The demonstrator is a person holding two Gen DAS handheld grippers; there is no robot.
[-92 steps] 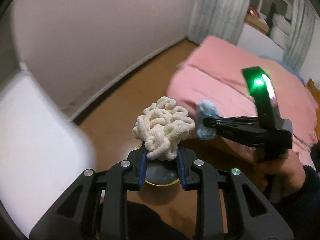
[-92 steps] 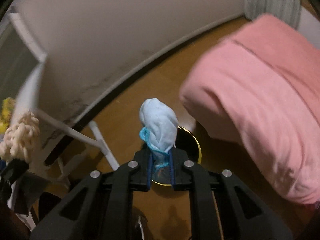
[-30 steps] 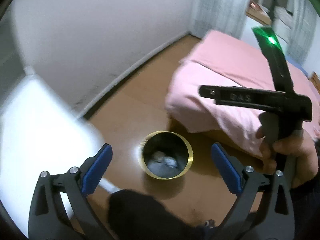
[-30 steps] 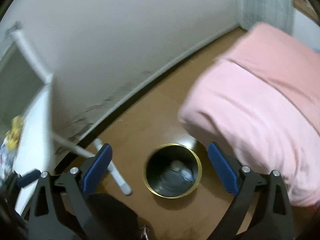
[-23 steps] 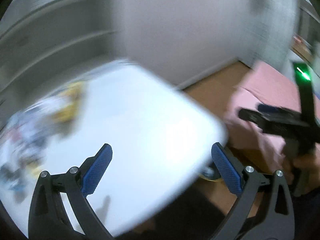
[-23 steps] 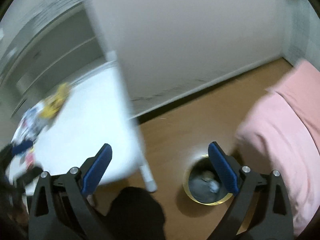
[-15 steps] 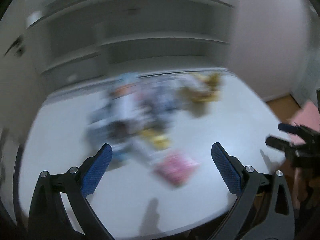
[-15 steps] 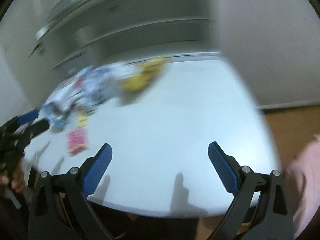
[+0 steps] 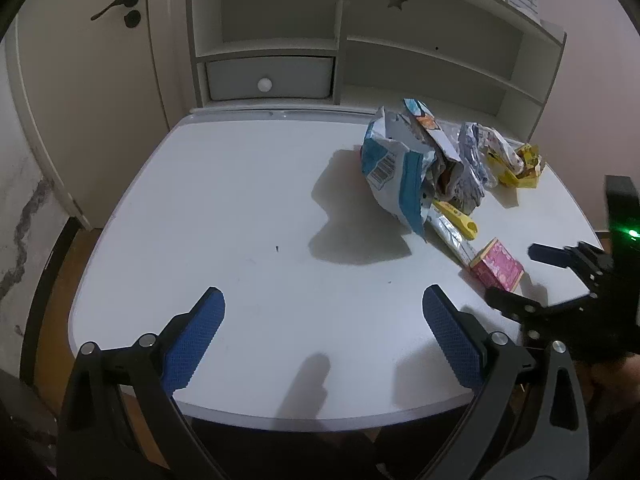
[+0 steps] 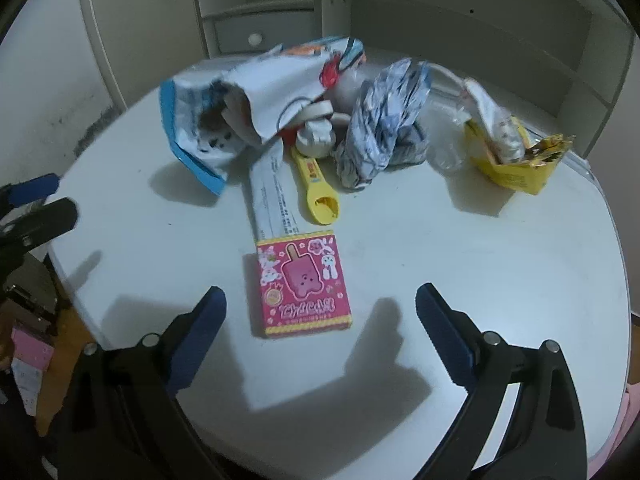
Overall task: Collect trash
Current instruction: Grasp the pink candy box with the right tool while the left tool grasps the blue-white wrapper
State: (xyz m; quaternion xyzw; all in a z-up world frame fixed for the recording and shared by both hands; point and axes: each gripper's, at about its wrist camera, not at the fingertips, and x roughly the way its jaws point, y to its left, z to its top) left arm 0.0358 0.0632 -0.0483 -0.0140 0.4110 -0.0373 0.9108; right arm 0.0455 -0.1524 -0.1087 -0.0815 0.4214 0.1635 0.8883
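Nearest the right-wrist camera, the right gripper hangs above a white table with its blue-padded jaws spread wide and nothing between them. Just beyond its fingertips a pink ice-pop box lies flat. Touching the box's far edge is a long silver wrapper strip, with a yellow tube wrapper beside it. Farther back sits the main litter pile: a torn blue-and-white snack bag, a crumpled foil wrapper and, to the right, a yellow packet. In the left-wrist view, the left gripper also gapes wide and empty over bare tabletop, well apart from the pile. Behind the table stand white shelves with a drawer, and a door.
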